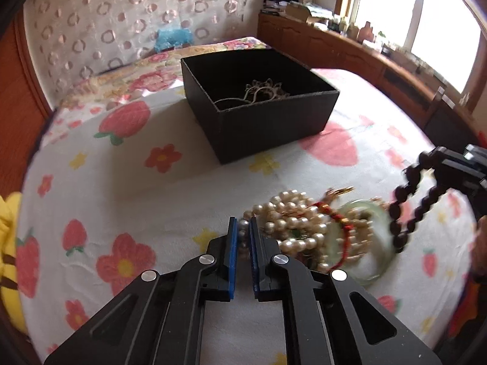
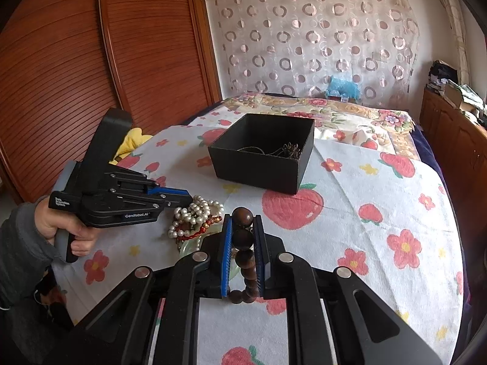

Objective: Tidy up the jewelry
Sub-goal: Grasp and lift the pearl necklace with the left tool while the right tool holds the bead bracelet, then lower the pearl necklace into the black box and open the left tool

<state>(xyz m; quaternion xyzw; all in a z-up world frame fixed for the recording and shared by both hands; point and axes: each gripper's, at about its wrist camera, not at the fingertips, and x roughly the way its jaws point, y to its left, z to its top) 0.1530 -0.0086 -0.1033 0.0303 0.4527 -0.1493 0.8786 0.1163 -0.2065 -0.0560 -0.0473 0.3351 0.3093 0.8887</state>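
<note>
Right gripper [image 2: 243,240]: pads pinched on the dark bead bracelet [image 2: 243,237], lifted off the bedsheet [image 2: 365,228]; its loop dangles beside the pile.
Left gripper [image 1: 243,237]: jaws nearly together at the edge of the pearl strands [image 1: 292,222], a grey bead or two between the pads (real grip or mere contact, cannot tell).
Pile: pearls, red cord, pale green bangle [image 1: 377,261] tangled together, near the front of the bed.
Black box [image 1: 258,103]: open, further back, metal pieces already inside.
Risk: the hanging loop could snag the tangle and drag it along; swinging beads may catch the box rim.
</note>
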